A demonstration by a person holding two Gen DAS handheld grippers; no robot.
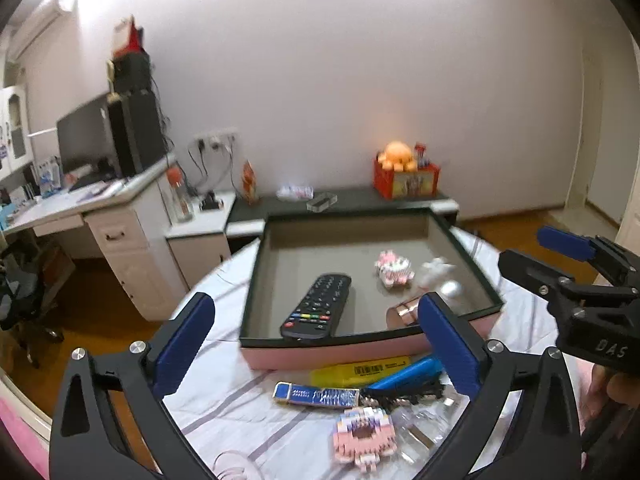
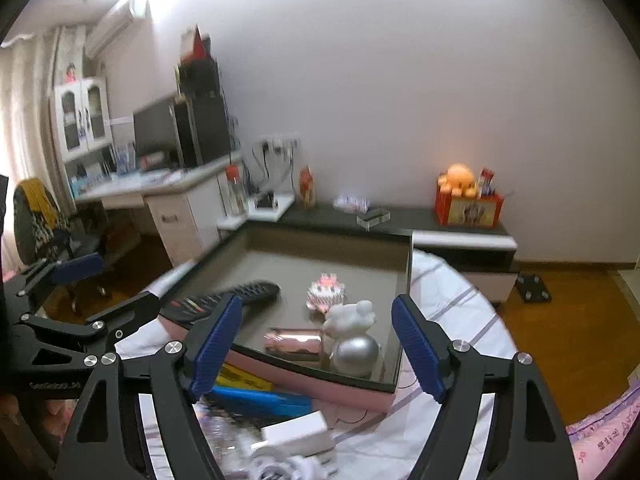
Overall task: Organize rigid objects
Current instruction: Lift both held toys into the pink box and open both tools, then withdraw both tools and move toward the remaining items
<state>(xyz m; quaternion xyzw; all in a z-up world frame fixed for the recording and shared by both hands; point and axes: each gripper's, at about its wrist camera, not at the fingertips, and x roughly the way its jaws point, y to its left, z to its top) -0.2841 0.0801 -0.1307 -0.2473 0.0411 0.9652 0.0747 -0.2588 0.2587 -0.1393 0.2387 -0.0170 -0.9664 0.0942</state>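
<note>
A shallow box (image 1: 360,346) with pink sides and a dark rim sits on the striped cloth. Inside it lie a black remote (image 1: 318,306), a pink block figure (image 1: 394,270), a white figurine (image 1: 436,270), a silver ball (image 1: 452,288) and a rose-gold cylinder (image 1: 402,312). My left gripper (image 1: 312,308) hangs open in front of the box with nothing between its fingers. My right gripper (image 2: 318,308) is open too, just before the box's (image 2: 320,380) near right corner, and holds nothing. The right gripper (image 1: 536,250) also shows at the left view's right edge.
In front of the box lie a yellow item (image 1: 360,370), a blue item (image 1: 404,372), a blue case (image 1: 316,394), a second pink block figure (image 1: 362,436) and a white charger (image 2: 298,434). Beyond stand a low cabinet (image 2: 460,236) and a desk (image 1: 120,200).
</note>
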